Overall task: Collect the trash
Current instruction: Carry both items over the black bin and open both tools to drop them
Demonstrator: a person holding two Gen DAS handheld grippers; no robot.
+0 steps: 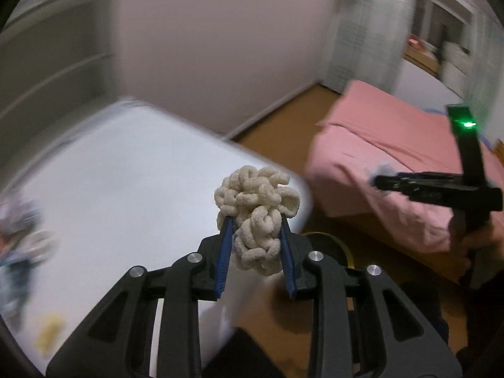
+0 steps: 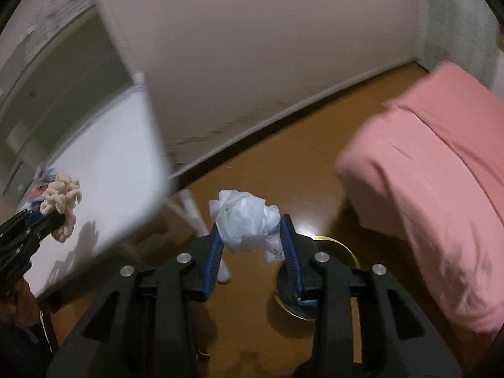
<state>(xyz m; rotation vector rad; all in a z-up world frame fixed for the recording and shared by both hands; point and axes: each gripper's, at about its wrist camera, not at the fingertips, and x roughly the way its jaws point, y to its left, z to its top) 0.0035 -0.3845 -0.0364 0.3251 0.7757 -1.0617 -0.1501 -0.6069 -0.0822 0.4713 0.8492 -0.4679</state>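
Observation:
My left gripper point(image 1: 256, 220) is shut on a cream clump of fuzzy looped yarn point(image 1: 256, 211), held above the right edge of a white table point(image 1: 126, 173). It also shows in the right wrist view point(image 2: 61, 200) at far left. My right gripper point(image 2: 250, 222) is shut on a crumpled white plastic bag point(image 2: 247, 220), held above the brown floor. The right gripper also shows in the left wrist view point(image 1: 378, 182) at right, over the pink bed. A round bin with a gold rim point(image 2: 343, 249) sits on the floor just below the right gripper's fingers.
A bed with a pink cover point(image 2: 441, 173) stands on the right. Blurred litter lies at the table's left edge point(image 1: 22, 226), with a yellow scrap point(image 1: 50, 334) near its front. A white wall point(image 2: 267, 47) runs behind. White table legs point(image 2: 192, 211) stand on the floor.

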